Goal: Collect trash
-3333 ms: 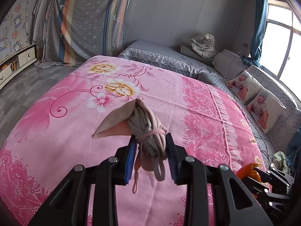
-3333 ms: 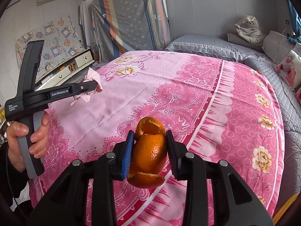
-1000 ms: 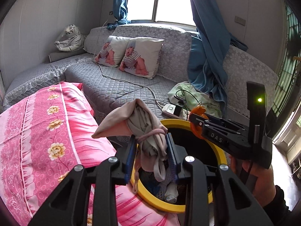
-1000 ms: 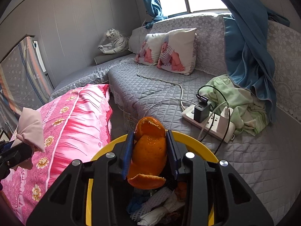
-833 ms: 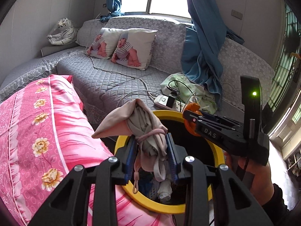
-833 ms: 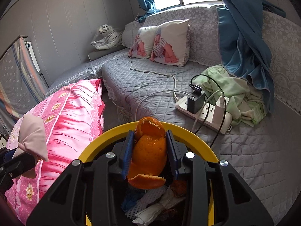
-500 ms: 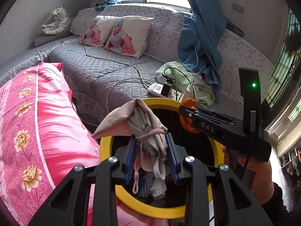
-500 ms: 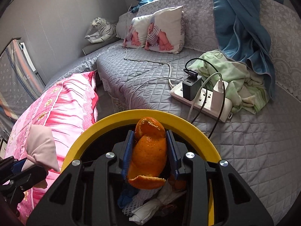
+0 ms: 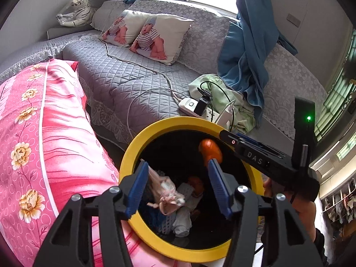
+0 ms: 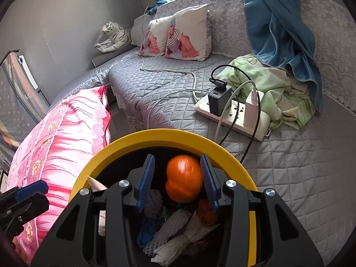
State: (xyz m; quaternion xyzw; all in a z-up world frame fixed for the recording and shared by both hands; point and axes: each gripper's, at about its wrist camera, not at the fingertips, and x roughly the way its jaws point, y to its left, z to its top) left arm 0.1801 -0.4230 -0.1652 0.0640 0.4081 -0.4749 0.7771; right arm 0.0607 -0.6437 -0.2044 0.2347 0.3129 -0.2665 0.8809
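Observation:
Both grippers hang over a black bin with a yellow rim [image 9: 169, 122] [image 10: 169, 135] that holds several scraps. My left gripper [image 9: 178, 184] is open and its jaws are opening. The pinkish-beige cloth bundle [image 9: 164, 191] is loose below them, inside the bin. My right gripper [image 10: 178, 181] is also opening. The orange peel [image 10: 183, 183], blurred, drops between its blue pads with a gap on its left side. In the left wrist view the peel [image 9: 210, 150] falls just off the right gripper's [image 9: 255, 153] tip. My left gripper's tip [image 10: 24, 198] shows at the left edge.
The bin stands between a pink flowered bedspread [image 9: 44, 133] and a grey quilted sofa [image 10: 289, 166]. A white power strip [image 10: 231, 113] with chargers and cables lies just behind the rim, beside a green blanket [image 10: 278, 84]. A blue curtain [image 9: 244, 55] hangs over it.
Both pairs of jaws have spread apart. The cloth bundle has dropped out of the left gripper into the bin, and the orange peel has come loose between the right pads. Both grippers sank closer to the bin.

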